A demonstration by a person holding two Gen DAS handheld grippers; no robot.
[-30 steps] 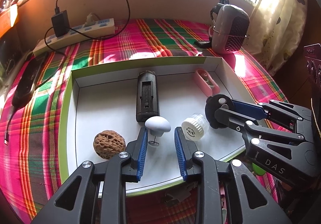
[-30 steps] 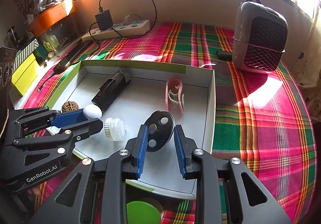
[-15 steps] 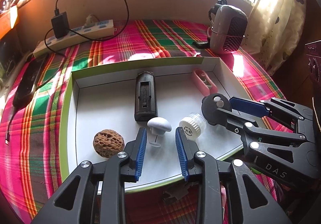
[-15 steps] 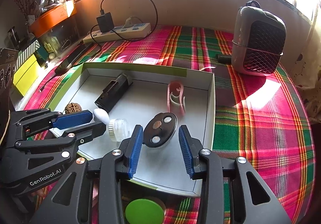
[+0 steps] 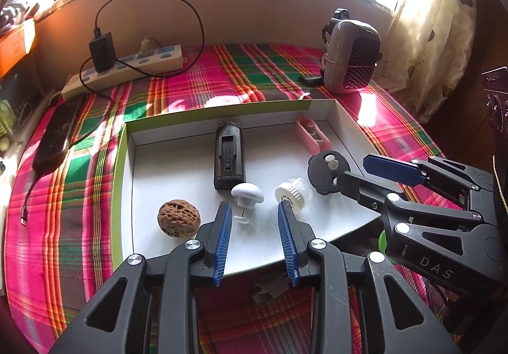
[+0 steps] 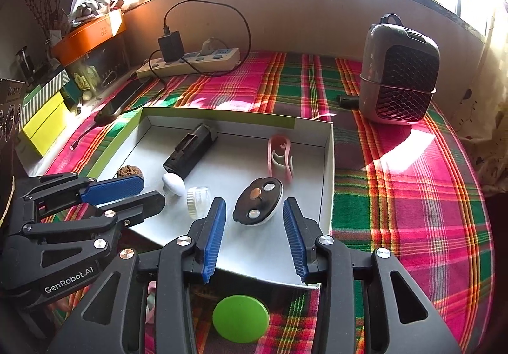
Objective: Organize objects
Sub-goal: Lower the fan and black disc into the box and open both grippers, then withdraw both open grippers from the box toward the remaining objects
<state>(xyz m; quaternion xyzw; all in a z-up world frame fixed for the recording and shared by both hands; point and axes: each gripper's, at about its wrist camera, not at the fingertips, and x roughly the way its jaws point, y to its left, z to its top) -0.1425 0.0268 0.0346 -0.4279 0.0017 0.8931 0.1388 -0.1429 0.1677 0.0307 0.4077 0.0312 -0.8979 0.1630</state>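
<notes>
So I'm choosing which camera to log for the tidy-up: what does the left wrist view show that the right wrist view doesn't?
Only the left wrist view shows the whole walnut and the spotted curtain. Only the right wrist view shows the green disc in front of the box, the orange box and the yellow boxes. Both show the white tray box, black case, pink clip, white mushroom piece, small jar, black round disc, power strip and heater. The left gripper and right gripper are open, having just been opening.
</notes>
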